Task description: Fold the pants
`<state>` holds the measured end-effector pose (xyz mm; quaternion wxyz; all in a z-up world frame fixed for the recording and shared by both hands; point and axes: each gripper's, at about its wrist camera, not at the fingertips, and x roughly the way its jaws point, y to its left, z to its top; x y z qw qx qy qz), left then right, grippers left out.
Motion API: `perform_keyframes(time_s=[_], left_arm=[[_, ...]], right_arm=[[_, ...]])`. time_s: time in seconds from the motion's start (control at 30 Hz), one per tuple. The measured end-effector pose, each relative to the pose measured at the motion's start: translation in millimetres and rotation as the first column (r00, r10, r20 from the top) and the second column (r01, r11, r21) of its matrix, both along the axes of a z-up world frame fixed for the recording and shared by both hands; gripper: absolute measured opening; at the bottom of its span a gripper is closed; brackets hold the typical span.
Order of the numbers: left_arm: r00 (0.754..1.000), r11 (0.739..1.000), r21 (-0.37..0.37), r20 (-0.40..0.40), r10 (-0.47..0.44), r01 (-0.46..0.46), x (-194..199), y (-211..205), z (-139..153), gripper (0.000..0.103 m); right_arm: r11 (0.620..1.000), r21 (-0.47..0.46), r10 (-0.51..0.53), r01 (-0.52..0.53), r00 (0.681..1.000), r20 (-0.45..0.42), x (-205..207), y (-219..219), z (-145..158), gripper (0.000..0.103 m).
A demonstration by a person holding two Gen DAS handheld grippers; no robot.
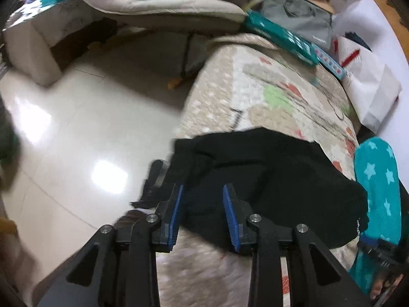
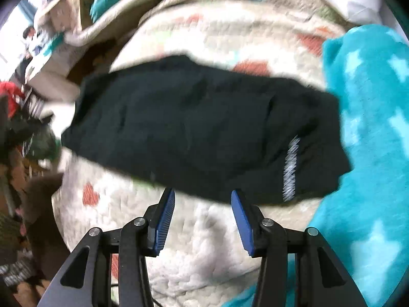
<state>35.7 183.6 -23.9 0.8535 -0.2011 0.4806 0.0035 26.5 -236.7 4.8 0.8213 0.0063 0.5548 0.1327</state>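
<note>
Black pants [image 1: 268,179] lie folded in a compact bundle on a cream quilt [image 1: 268,97] with red hearts. In the right wrist view the pants [image 2: 199,125] spread across the middle, with a white printed logo [image 2: 290,168] near their right end. My left gripper [image 1: 203,192] is open, its blue-padded fingers over the near edge of the pants, holding nothing. My right gripper [image 2: 203,199] is open and empty, just short of the pants' near edge, above the quilt [image 2: 204,243].
A teal blanket with stars [image 2: 370,153] lies right of the pants, also in the left wrist view [image 1: 378,192]. Glossy floor [image 1: 76,128] lies left of the bed. A teal box [image 1: 281,35], grey bag [image 1: 299,18] and white bag [image 1: 365,81] sit at the far end.
</note>
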Motion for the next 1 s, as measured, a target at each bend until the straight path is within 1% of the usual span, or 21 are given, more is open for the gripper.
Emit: perform_keyframes(time_s=[0.07, 0.13, 0.2, 0.27, 0.3, 0.37, 0.4, 0.47, 0.5, 0.57, 0.6, 0.63, 0.67, 0.7, 0.73, 0.77, 0.8, 0.87, 0.9, 0.97, 1.0], left_arm=[[0.999, 0.999, -0.01, -0.003, -0.033, 0.033, 11.5, -16.1, -10.8, 0.031], [0.998, 0.998, 0.005, -0.02, -0.066, 0.066, 23.0, -28.8, -20.7, 0.031], [0.996, 0.996, 0.058, -0.054, -0.071, 0.074, 37.3, -37.5, -34.4, 0.031], [0.995, 0.995, 0.081, -0.084, -0.043, 0.05, 47.9, -34.9, -47.6, 0.033], [0.996, 0.998, 0.05, -0.085, -0.023, 0.027, 52.3, -27.9, -53.5, 0.037], [0.997, 0.999, -0.035, -0.082, 0.002, -0.005, 57.4, -13.3, -59.2, 0.038], [0.996, 0.997, -0.073, -0.086, 0.006, -0.013, 59.4, -7.9, -61.6, 0.039], [0.996, 0.987, -0.16, -0.091, 0.014, -0.028, 62.4, 5.1, -67.1, 0.039], [0.995, 0.975, -0.218, -0.093, 0.018, -0.038, 63.4, 13.8, -70.5, 0.038], [0.994, 0.933, -0.353, -0.095, 0.044, -0.075, 64.0, 31.8, -78.3, 0.038], [0.993, 0.886, -0.451, -0.094, 0.071, -0.106, 62.7, 45.3, -84.9, 0.038], [0.991, 0.843, -0.522, -0.093, 0.097, -0.132, 61.2, 55.5, -91.1, 0.038], [0.986, 0.78, -0.603, -0.092, 0.141, -0.168, 57.6, 71.2, -99.6, 0.038], [0.98, 0.741, -0.642, -0.1, 0.171, -0.195, 55.2, 81.5, -105.7, 0.038], [0.974, 0.71, -0.669, -0.111, 0.199, -0.221, 52.7, 91.4, -111.6, 0.037], [0.964, 0.692, -0.676, -0.12, 0.236, -0.254, 49.2, 102.1, -116.5, 0.037], [0.952, 0.701, -0.65, -0.136, 0.273, -0.294, 46.0, 110.4, -118.8, 0.039], [0.913, 0.749, -0.524, -0.193, 0.36, -0.406, 40.3, 126.4, -123.6, 0.039], [0.898, 0.745, -0.503, -0.22, 0.381, -0.439, 36.7, 133.0, -128.9, 0.039], [0.875, 0.7, -0.527, -0.252, 0.412, -0.482, 28.6, 142.9, -137.7, 0.039], [0.871, 0.687, -0.538, -0.255, 0.42, -0.488, 26.4, 144.1, -139.6, 0.039]], right_arm=[[0.999, 0.009, -0.04, 0.04, 0.999, 0.02, 16.7, -7.3, 7.2, 0.05], [0.997, 0.035, -0.072, 0.072, 0.997, 0.012, 32.9, -11.1, 6.0, 0.05], [0.992, 0.06, -0.111, 0.111, 0.994, -0.012, 47.8, -14.4, -4.2, 0.051], [0.989, 0.044, -0.143, 0.144, 0.989, -0.04, 66.5, -14.5, -21.2, 0.051], [0.986, 0.029, -0.16, 0.162, 0.986, -0.05, 73.2, -15.1, -30.0, 0.051], [0.975, 0.036, -0.215, 0.22, 0.971, -0.104, 86.4, -26.3, -48.3, 0.051], [0.96, 0.053, -0.267, 0.276, 0.954, -0.137, 88.1, -37.0, -57.6, 0.049], [0.932, 0.12, -0.32, 0.342, 0.932, -0.171, 91.3, -50.3, -63.4, 0.047], [0.923, 0.136, -0.334, 0.359, 0.926, -0.177, 91.8, -53.9, -62.6, 0.046], [0.918, 0.112, -0.362, 0.381, 0.919, -0.157, 90.9, -57.3, -59.3, 0.046], [0.918, 0.099, -0.367, 0.383, 0.918, -0.147, 90.1, -57.8, -59.3, 0.045], [0.918, 0.104, -0.367, 0.384, 0.918, -0.15, 90.5, -58.7, -60.7, 0.045], [0.918, 0.1, -0.368, 0.383, 0.919, -0.143, 90.3, -57.7, -60.6, 0.045], [0.921, 0.09, -0.365, 0.379, 0.921, -0.137, 89.5, -55.1, -59.9, 0.045], [0.929, 0.063, -0.356, 0.365, 0.926, -0.124, 89.7, -49.3, -60.0, 0.045], [0.935, 0.036, -0.346, 0.352, 0.932, -0.111, 88.9, -44.1, -60.1, 0.045], [0.942, 0.004, -0.334, 0.336, 0.938, -0.094, 87.2, -38.9, -60.3, 0.046], [0.952, -0.067, -0.303, 0.299, 0.951, -0.06, 87.6, -25.1, -60.1, 0.048], [0.954, -0.109, -0.285, 0.278, 0.958, -0.045, 86.7, -16.8, -58.3, 0.048], [0.953, -0.155, -0.266, 0.259, 0.964, -0.024, 84.8, -3.8, -54.3, 0.049], [0.953, -0.172, -0.254, 0.249, 0.967, -0.005, 81.8, 4.3, -47.9, 0.051]])
